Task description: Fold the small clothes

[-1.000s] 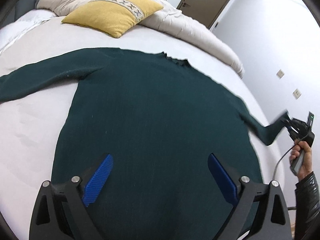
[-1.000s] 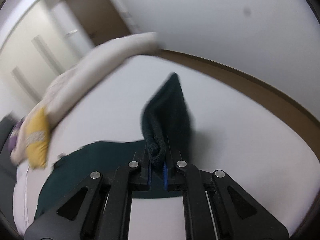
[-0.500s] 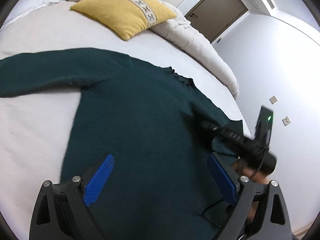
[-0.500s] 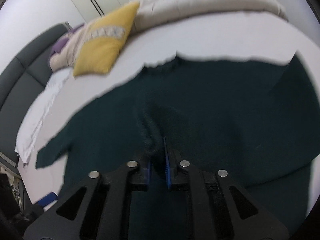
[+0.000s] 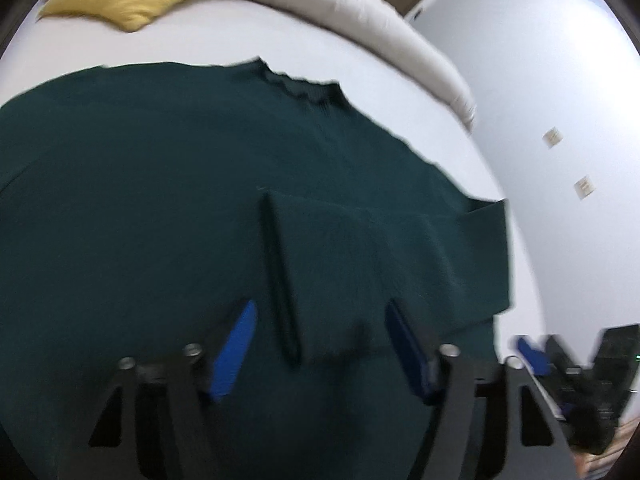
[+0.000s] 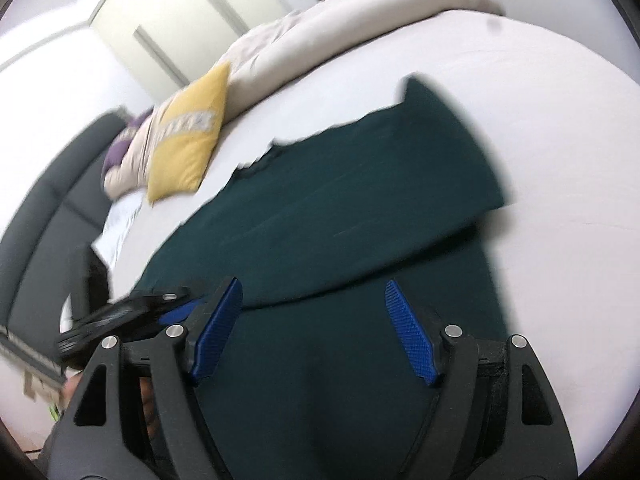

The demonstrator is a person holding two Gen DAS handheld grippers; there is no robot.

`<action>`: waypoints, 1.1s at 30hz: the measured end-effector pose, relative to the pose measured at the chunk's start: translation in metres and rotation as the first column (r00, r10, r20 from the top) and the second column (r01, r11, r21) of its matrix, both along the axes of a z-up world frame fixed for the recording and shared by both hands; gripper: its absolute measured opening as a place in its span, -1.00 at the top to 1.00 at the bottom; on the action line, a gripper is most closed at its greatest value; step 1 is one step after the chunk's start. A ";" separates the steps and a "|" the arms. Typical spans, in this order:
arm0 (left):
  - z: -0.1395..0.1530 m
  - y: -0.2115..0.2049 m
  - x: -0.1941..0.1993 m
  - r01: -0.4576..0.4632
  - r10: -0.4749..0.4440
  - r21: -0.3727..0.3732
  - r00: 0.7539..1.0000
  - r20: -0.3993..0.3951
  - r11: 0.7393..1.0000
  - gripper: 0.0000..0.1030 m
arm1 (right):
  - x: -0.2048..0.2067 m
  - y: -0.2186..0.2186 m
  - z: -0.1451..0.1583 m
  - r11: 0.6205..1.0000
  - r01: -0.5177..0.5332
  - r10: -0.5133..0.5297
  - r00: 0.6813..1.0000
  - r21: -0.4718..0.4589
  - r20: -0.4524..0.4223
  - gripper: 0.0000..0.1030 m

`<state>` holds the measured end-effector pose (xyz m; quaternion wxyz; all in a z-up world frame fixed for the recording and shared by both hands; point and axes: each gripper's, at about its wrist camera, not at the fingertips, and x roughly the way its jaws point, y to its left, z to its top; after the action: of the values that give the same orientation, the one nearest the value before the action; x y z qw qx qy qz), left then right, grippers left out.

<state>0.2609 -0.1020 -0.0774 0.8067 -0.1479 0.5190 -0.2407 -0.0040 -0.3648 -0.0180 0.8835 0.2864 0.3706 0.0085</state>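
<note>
While the dark green sweater (image 5: 160,200) lies flat on the bed (image 6: 560,160), right sleeve (image 5: 380,248) folded across, right gripper (image 6: 312,328) jaws just spread empty, left gripper (image 5: 320,352) jaws narrowing, pinching nothing; careless withdrawal could snag and undo the fold

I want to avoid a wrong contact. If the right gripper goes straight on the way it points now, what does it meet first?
Most likely the dark green sweater: the open right gripper points down at its body, just before the folded-over sleeve. Depth is unclear in this blurred view.
</note>
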 end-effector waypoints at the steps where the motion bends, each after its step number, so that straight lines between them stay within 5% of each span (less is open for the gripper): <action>1: -0.001 -0.007 0.005 -0.001 0.001 0.026 1.000 0.007 1.000 -0.23 | -0.003 -0.011 0.001 1.000 0.024 -0.024 1.000 -0.001 0.007 -0.42; 4: 0.001 -0.018 0.015 -0.012 0.010 0.086 1.000 0.026 0.996 0.18 | -0.009 -0.045 0.002 0.996 0.090 -0.090 0.996 -0.001 0.014 -0.42; 6: 0.001 -0.017 0.018 -0.015 0.011 0.106 0.999 0.034 0.994 0.69 | -0.017 -0.070 -0.001 0.992 0.123 -0.124 0.992 0.018 0.003 -0.42; 8: 0.006 -0.014 0.019 -0.012 0.006 0.106 0.999 0.048 0.994 0.80 | -0.017 -0.085 -0.006 0.988 0.152 -0.152 0.988 0.023 -0.006 -0.42; 17: 0.056 0.024 0.036 -0.078 0.062 0.066 0.973 0.221 0.995 0.83 | 0.036 -0.126 -0.018 0.981 0.193 -0.192 0.980 0.004 -0.041 -0.42; 23: 0.031 0.050 0.059 -0.139 0.120 0.071 0.968 0.222 0.988 0.83 | 0.103 -0.148 -0.033 0.982 0.188 -0.188 0.976 -0.017 -0.107 -0.39; 31: 0.003 0.062 0.070 -0.166 0.149 0.063 0.965 0.215 0.984 0.83 | 0.177 -0.151 -0.058 0.986 0.131 -0.147 0.974 -0.103 -0.171 -0.14; 33: 0.003 0.063 0.071 -0.167 0.150 0.059 0.963 0.225 0.984 0.83 | 0.189 -0.144 -0.059 0.989 0.088 -0.109 0.978 -0.122 -0.178 0.28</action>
<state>0.3322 -0.0391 -0.0742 0.8809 -0.1300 0.4222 -0.1696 0.1849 -0.5088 -0.0774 0.8597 0.2531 0.4358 -0.0828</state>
